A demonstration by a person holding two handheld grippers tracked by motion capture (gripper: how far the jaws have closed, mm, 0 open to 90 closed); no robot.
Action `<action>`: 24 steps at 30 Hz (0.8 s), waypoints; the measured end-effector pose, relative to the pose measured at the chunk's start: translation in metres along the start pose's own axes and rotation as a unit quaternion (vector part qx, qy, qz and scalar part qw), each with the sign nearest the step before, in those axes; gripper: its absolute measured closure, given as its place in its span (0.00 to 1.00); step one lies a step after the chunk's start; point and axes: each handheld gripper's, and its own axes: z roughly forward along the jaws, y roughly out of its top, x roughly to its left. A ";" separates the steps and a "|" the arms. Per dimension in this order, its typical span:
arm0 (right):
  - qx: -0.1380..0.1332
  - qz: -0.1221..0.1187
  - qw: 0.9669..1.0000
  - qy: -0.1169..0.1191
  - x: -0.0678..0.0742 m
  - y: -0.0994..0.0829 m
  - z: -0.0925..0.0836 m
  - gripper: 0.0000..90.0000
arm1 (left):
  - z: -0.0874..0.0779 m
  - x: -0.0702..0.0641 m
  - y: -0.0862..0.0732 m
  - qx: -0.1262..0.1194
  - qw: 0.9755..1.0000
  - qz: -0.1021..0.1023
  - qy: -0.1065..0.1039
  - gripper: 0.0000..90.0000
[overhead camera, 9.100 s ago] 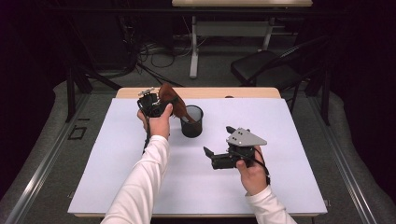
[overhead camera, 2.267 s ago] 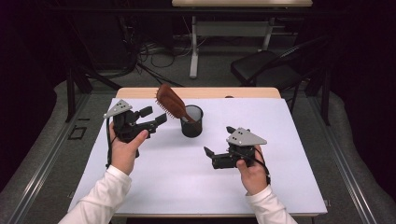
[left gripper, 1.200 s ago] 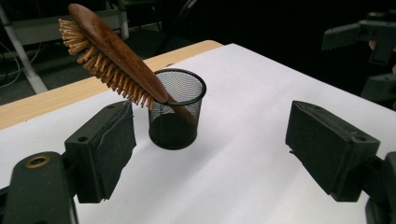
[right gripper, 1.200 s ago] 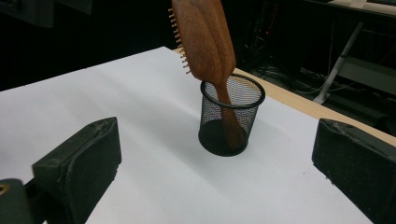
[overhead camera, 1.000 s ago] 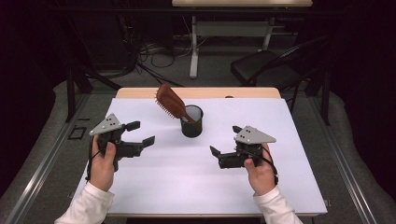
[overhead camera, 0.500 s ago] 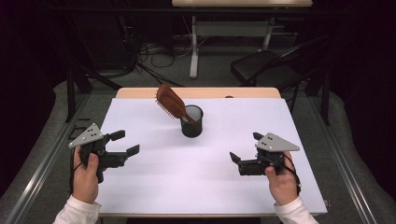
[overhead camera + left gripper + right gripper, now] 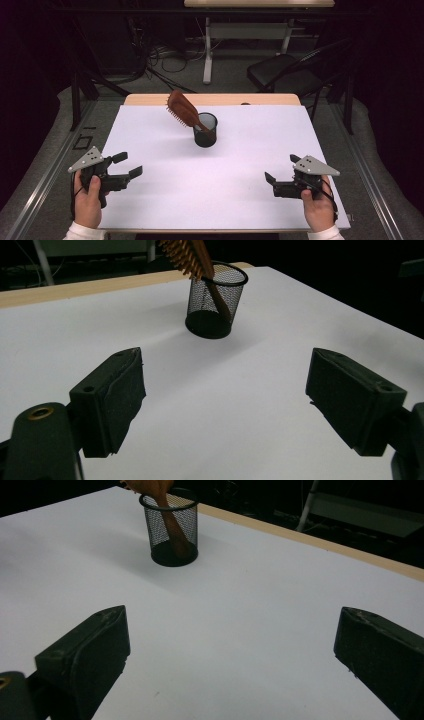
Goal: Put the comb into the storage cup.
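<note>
Two hand-held grippers sit near the worktop's point(image 7: 150, 210) front corners, with lots of bare white room between them. The left hand-held gripper point(image 7: 128, 166) and right hand-held gripper point(image 7: 269, 180) are both wide open, holding nothing. The brown hairbrush point(image 7: 181, 109) leans in the black mesh cup point(image 7: 205, 131), well ahead of both.

No lettering, label, brand mark or number can be read anywhere here: the white table top point(image 7: 300, 140) is blank, the black mesh cup point(image 7: 205, 131) and the brown hairbrush point(image 7: 181, 107) standing in it carry no legible print, and both grippers' plates show plain grey.
</note>
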 end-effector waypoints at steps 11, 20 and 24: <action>0.003 0.034 0.999 -0.028 -0.018 -0.033 -0.008 0.03 | 0.006 0.007 -0.025 0.005 1.000 0.001 0.003 0.18; 0.003 0.043 0.998 -0.045 -0.027 -0.049 -0.006 0.03 | 0.007 0.014 -0.036 -0.005 1.000 0.011 0.010 0.18; -0.003 0.055 0.997 -0.050 -0.031 -0.055 -0.005 0.03 | 0.009 0.019 -0.043 -0.006 1.000 0.009 0.009 0.18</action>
